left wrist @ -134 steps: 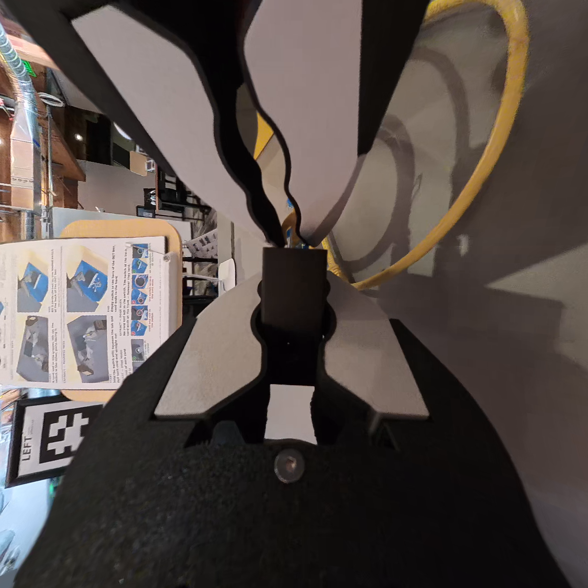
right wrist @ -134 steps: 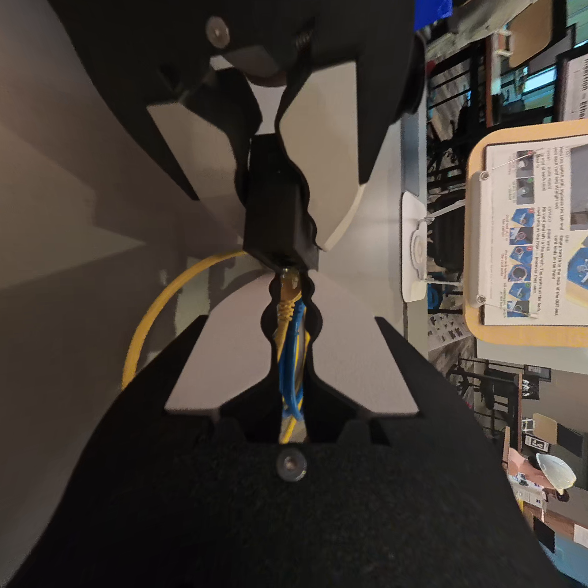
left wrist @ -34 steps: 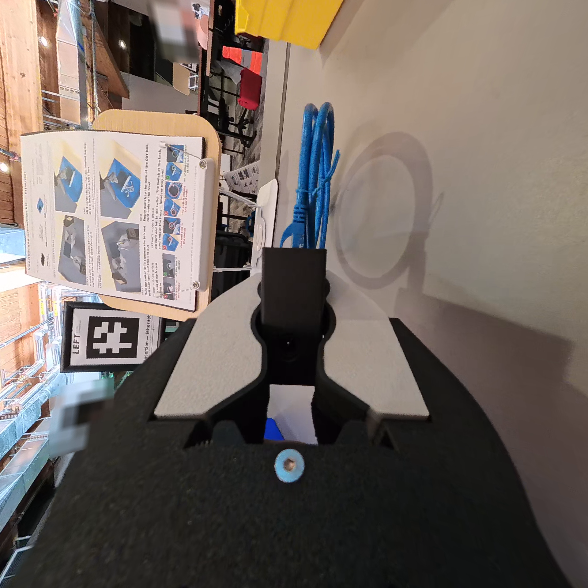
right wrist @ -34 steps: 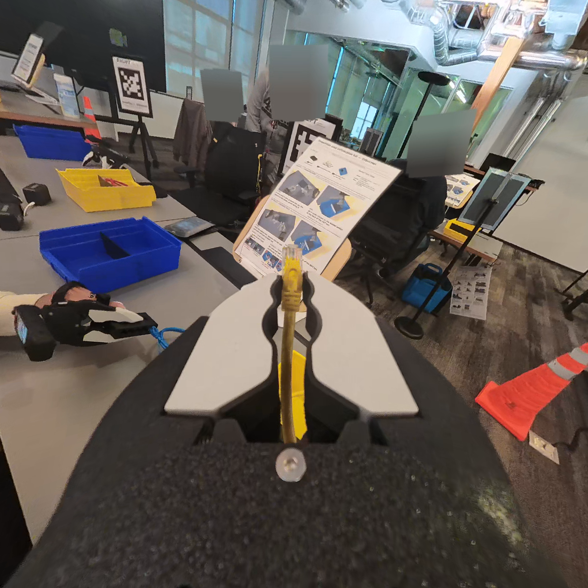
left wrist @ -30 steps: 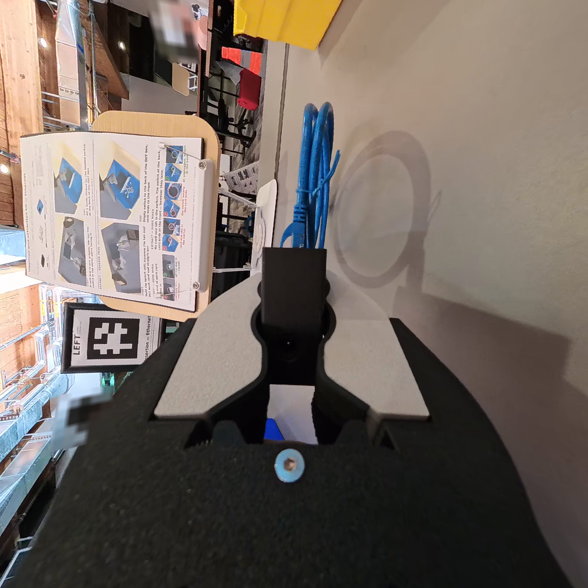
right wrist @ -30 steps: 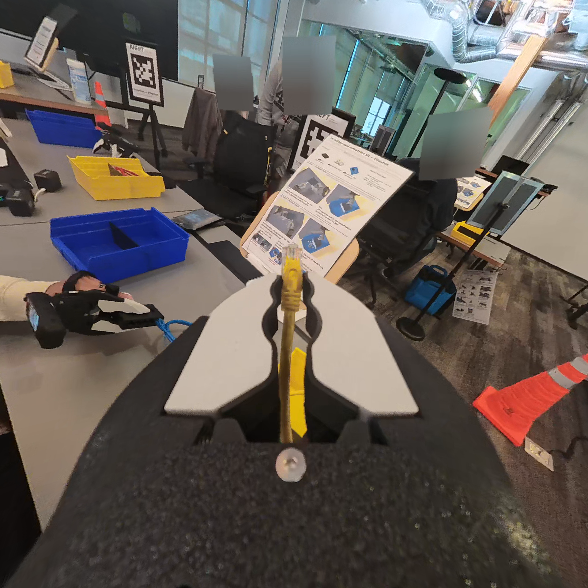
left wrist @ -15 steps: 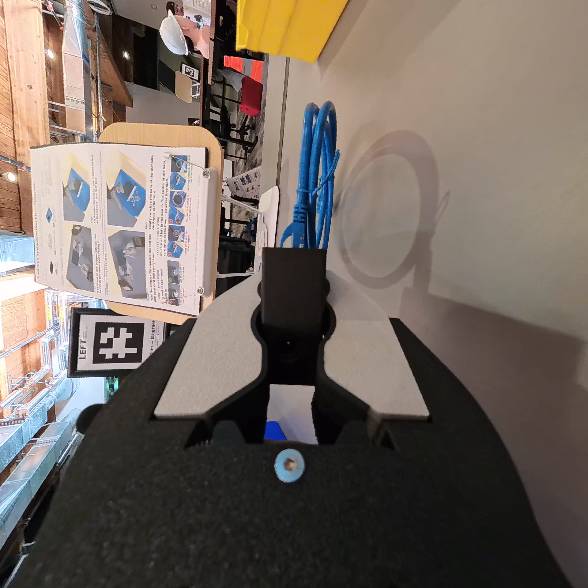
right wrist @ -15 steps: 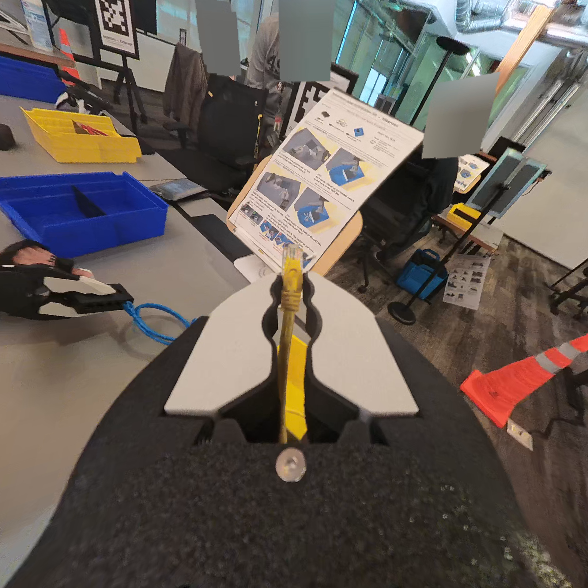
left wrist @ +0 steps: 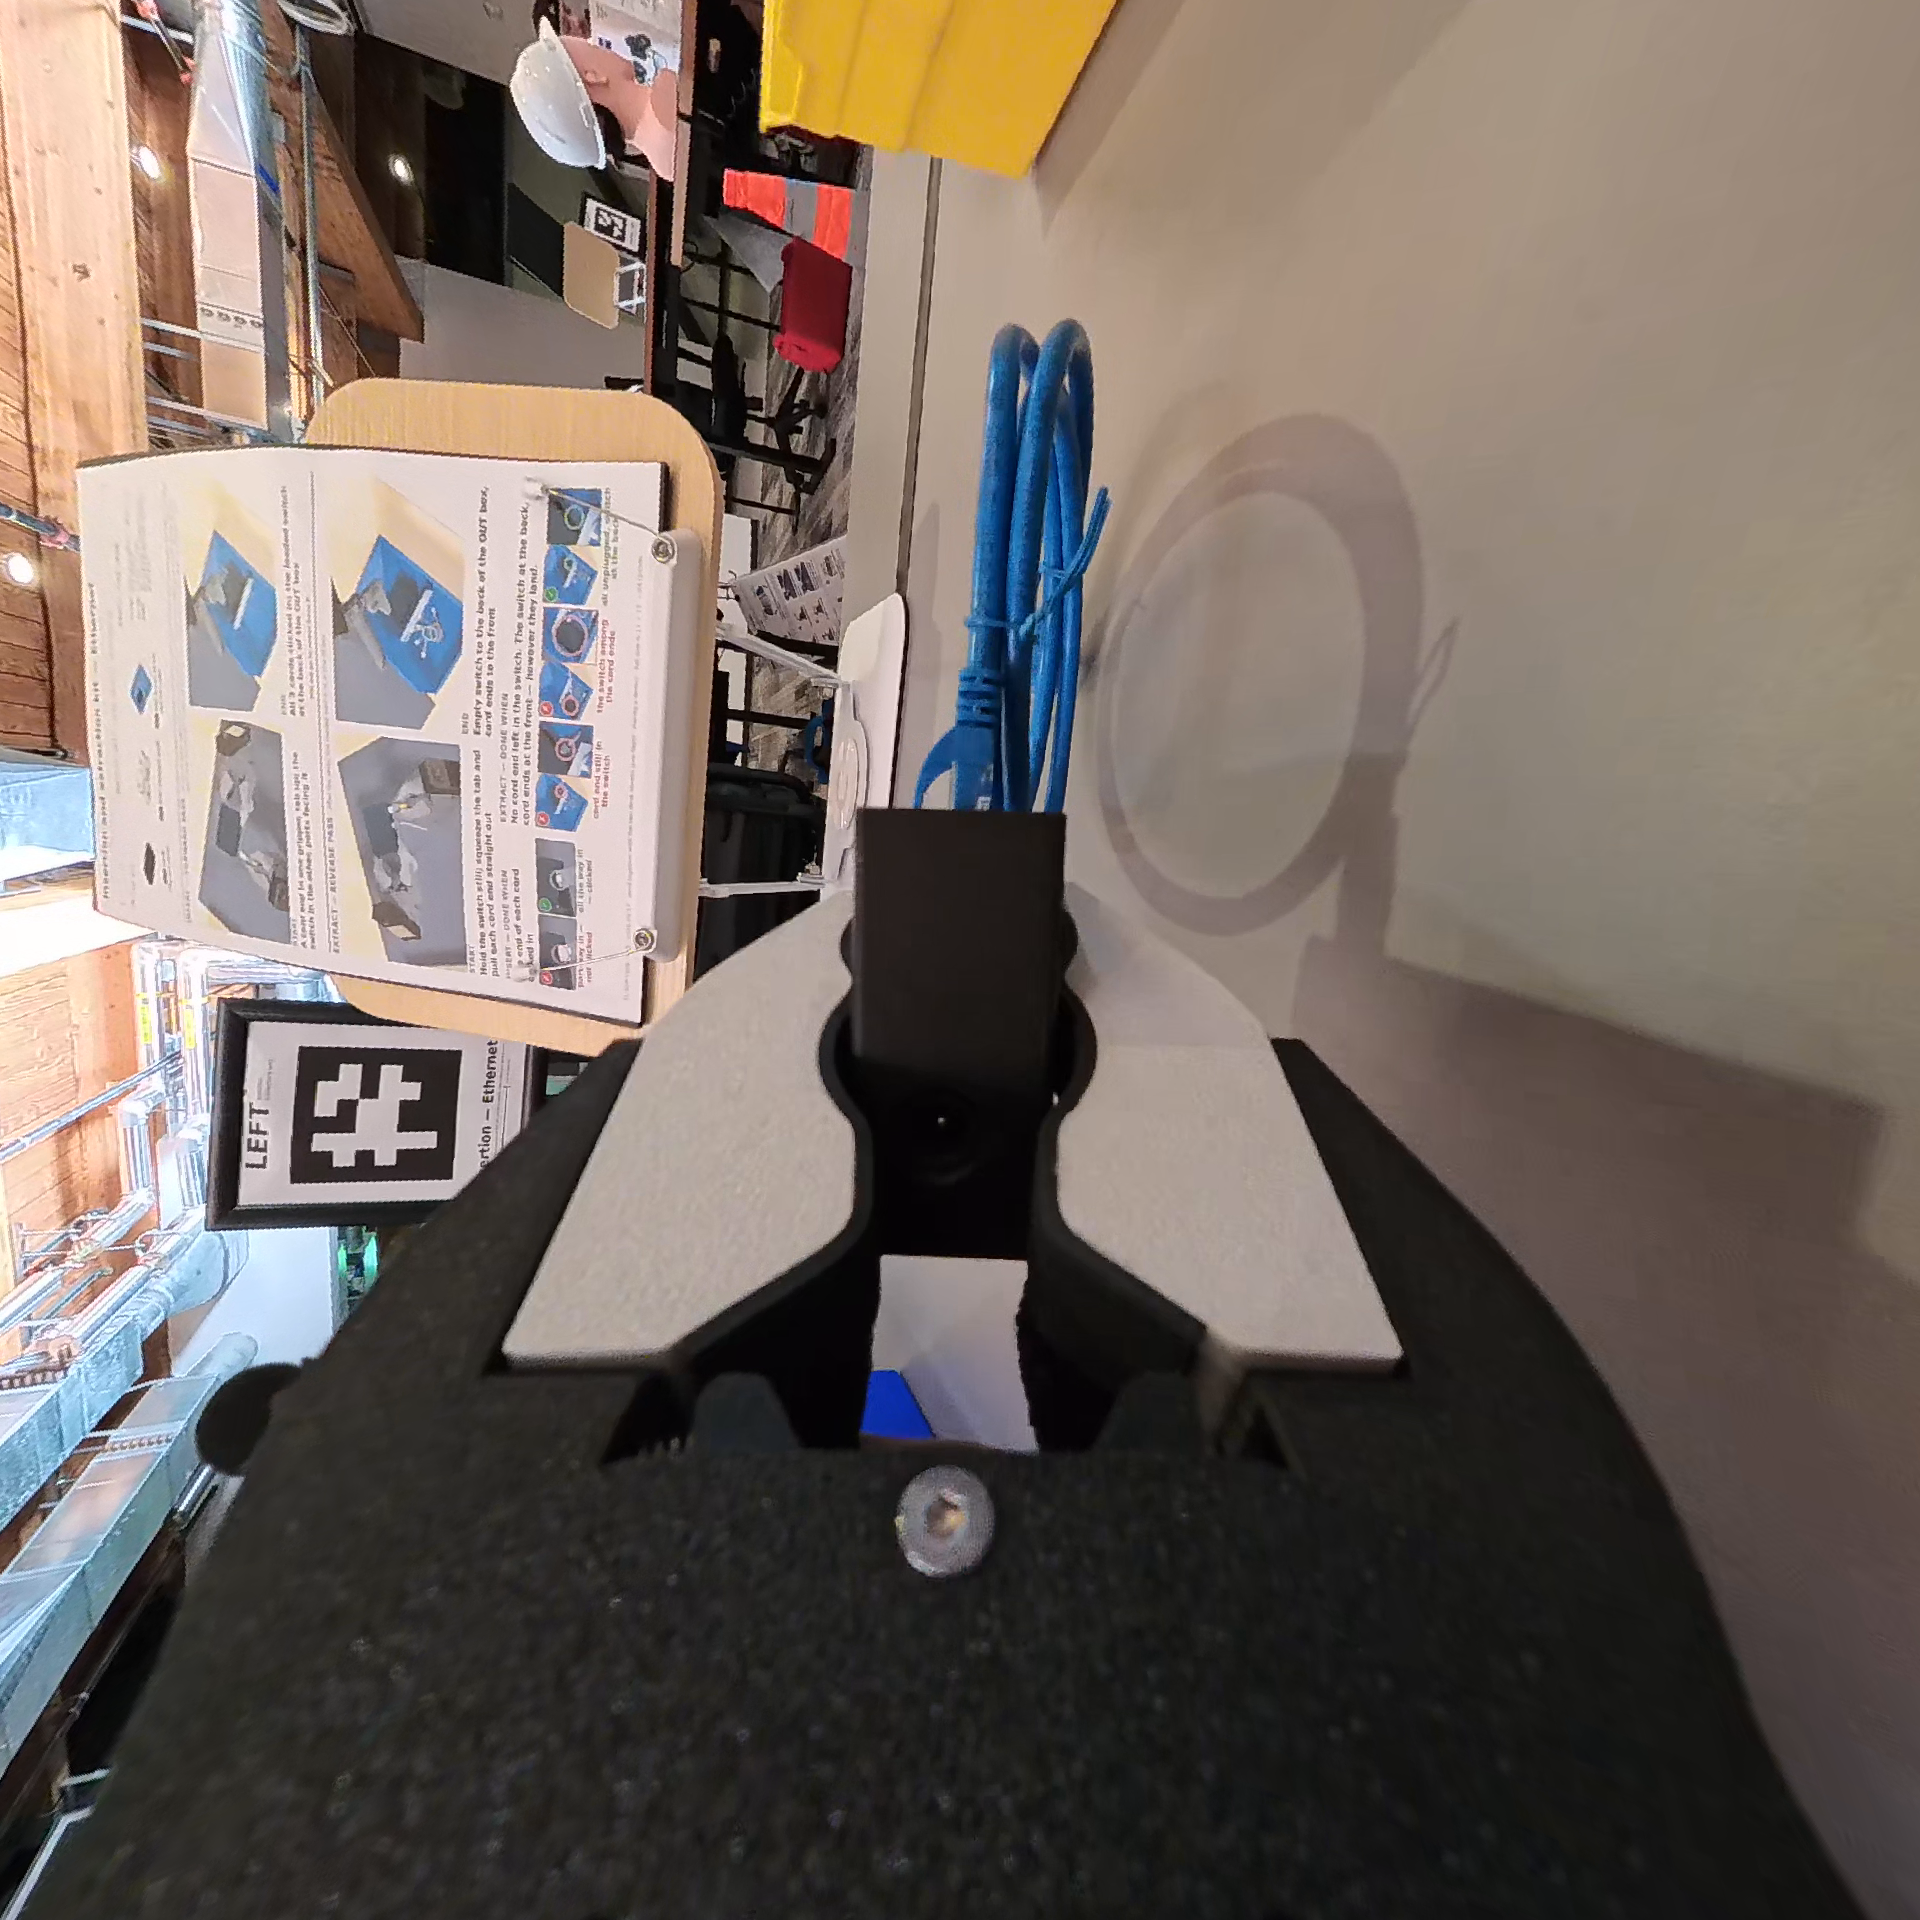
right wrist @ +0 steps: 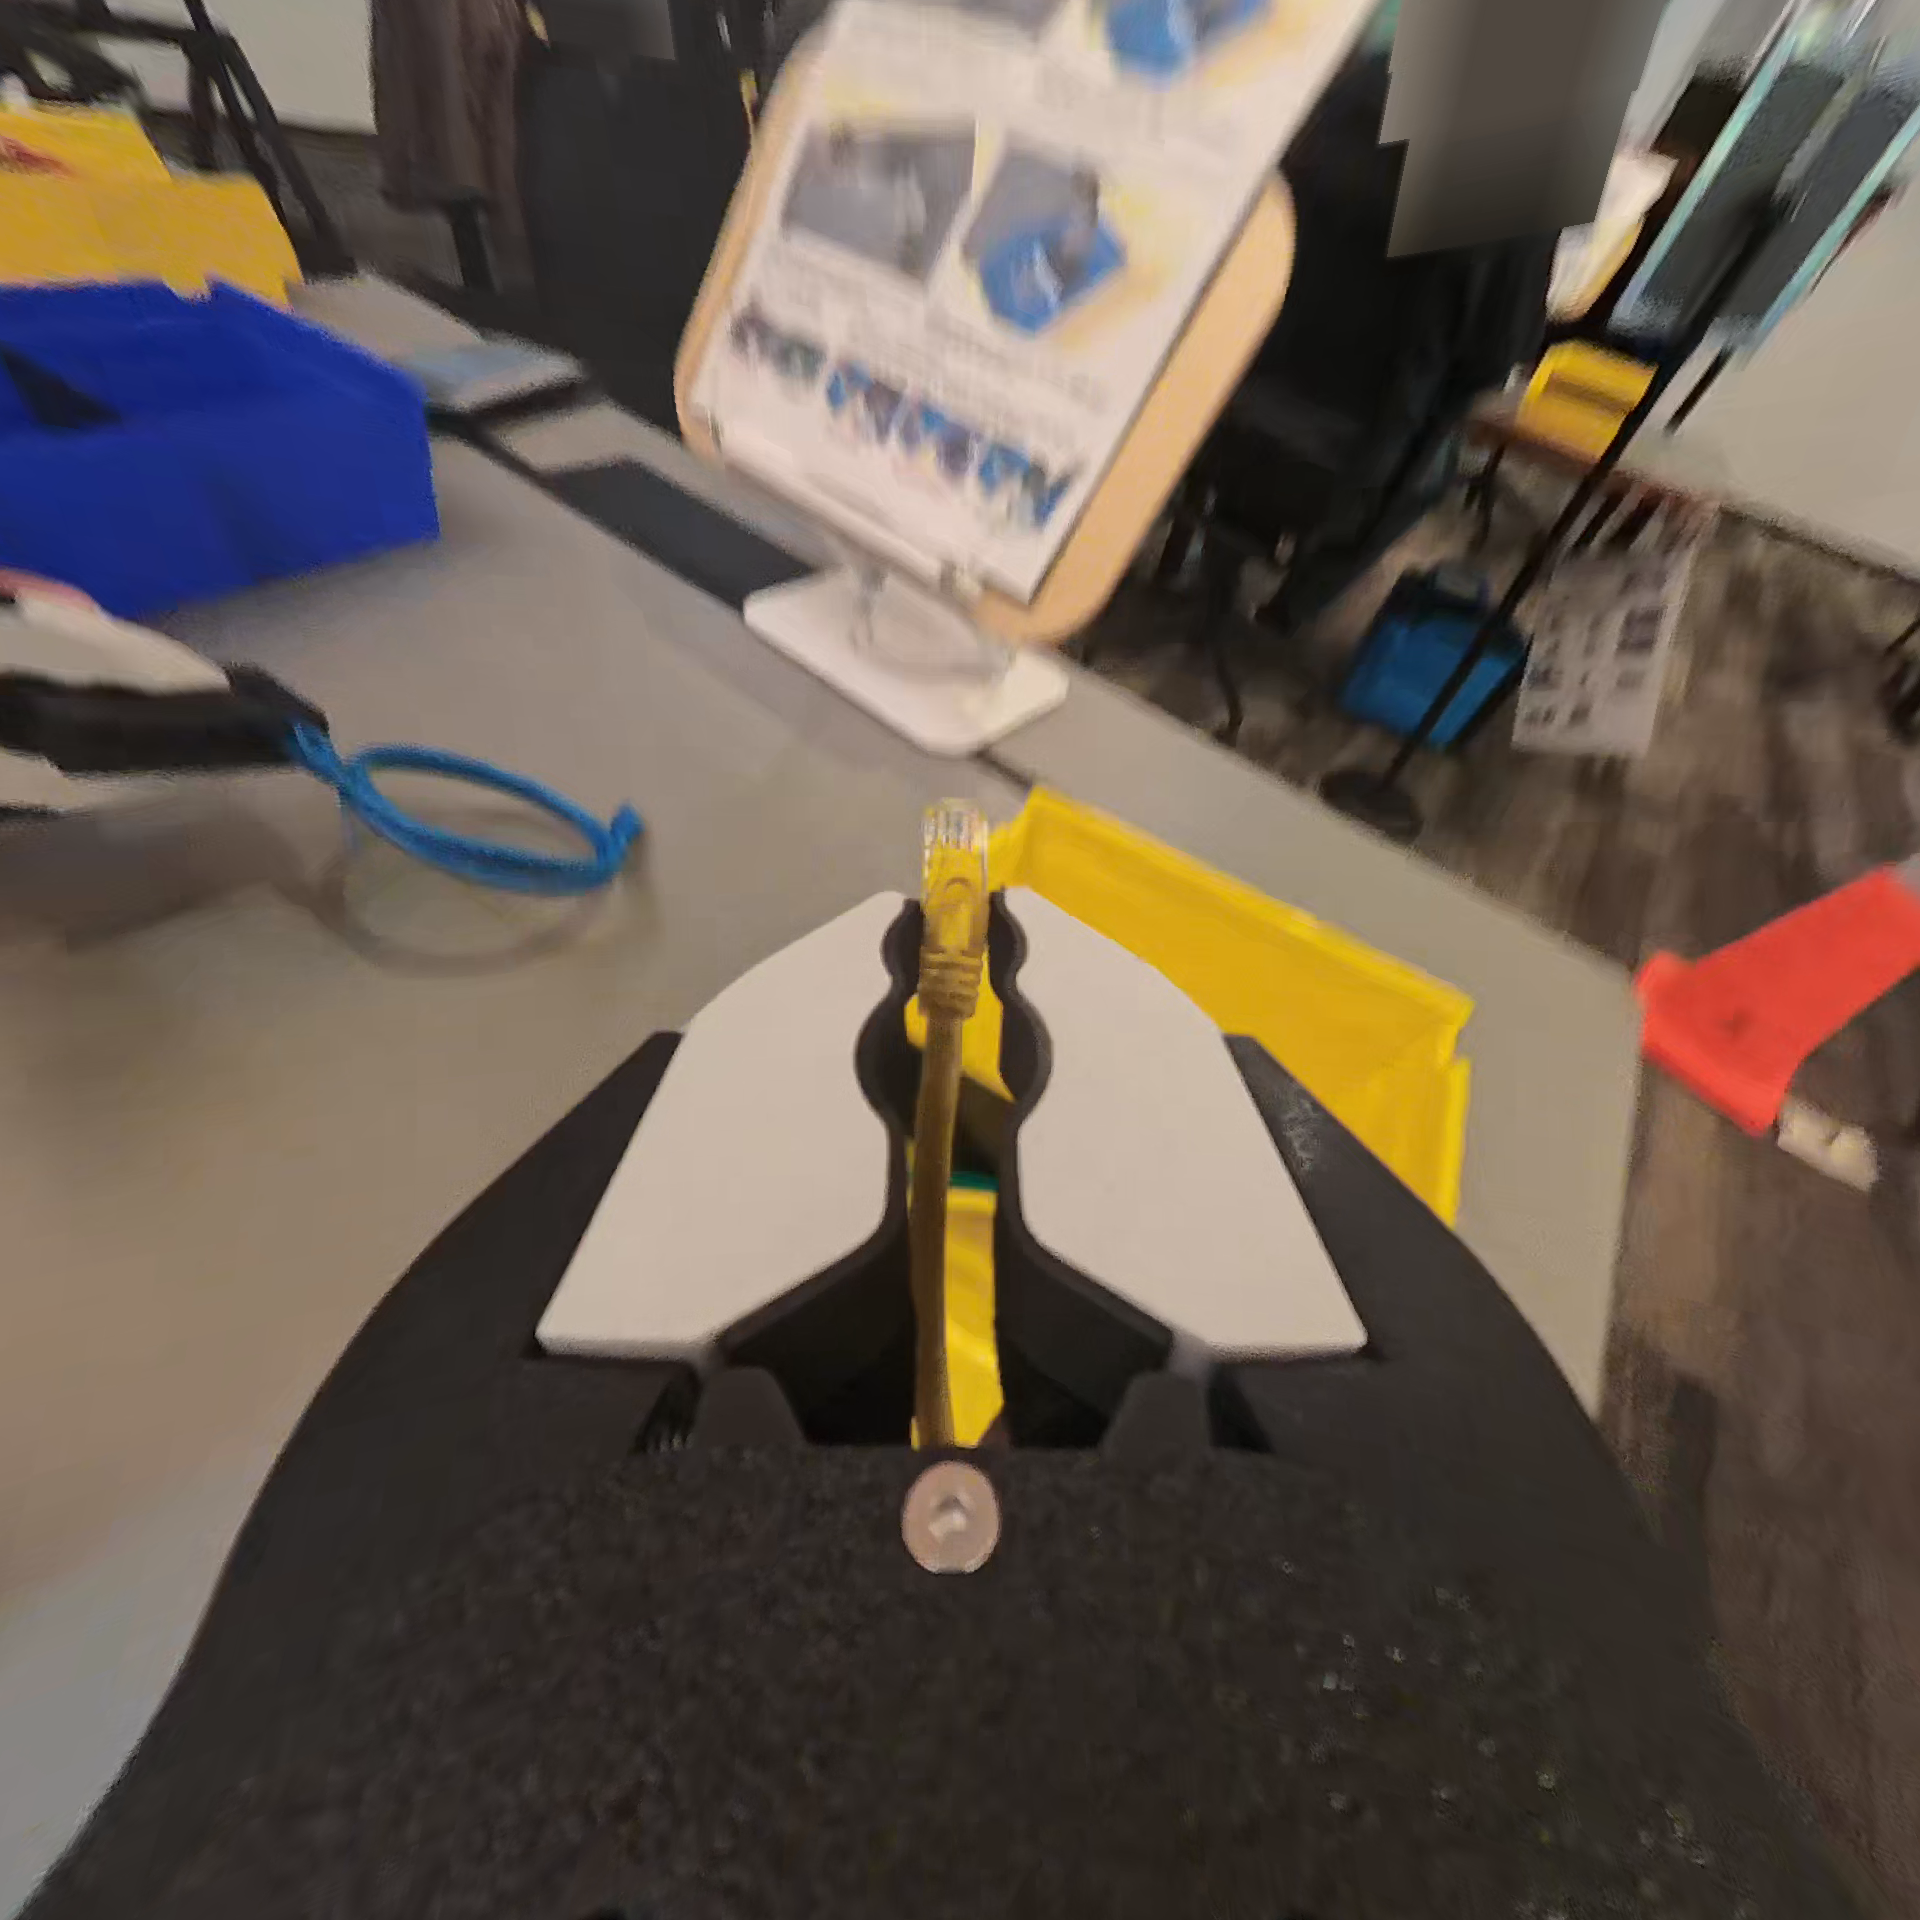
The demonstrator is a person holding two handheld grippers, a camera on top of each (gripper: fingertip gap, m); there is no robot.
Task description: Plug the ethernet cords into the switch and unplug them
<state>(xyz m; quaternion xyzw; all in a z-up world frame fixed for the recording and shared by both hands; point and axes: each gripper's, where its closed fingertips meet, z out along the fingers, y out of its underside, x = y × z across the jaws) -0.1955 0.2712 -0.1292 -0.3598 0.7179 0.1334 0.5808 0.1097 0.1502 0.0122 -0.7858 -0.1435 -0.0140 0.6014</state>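
My left gripper [left wrist: 958,935] is shut on the black switch [left wrist: 961,868] and holds it just above the grey table [left wrist: 1507,520]. A coiled blue cord [left wrist: 1029,571] runs from the switch's far end and lies on the table. My right gripper [right wrist: 951,920] is shut on a yellow cord [right wrist: 940,1091], whose clear plug [right wrist: 954,836] sticks out past the fingertips, free in the air. The right wrist view is blurred. It also shows the left gripper [right wrist: 104,686] with the switch [right wrist: 272,698] and the blue cord [right wrist: 468,810] at the left.
A yellow bin [right wrist: 1247,977] sits on the table just under and ahead of my right gripper. A blue bin [right wrist: 208,447] stands at the far left. An instruction board on a white stand [right wrist: 987,312] stands at the table's far edge. An orange cone [right wrist: 1787,997] is on the floor.
The yellow cord has come out of the switch and left with my right gripper, which now tilts down over the yellow bin. My left gripper has barely moved.
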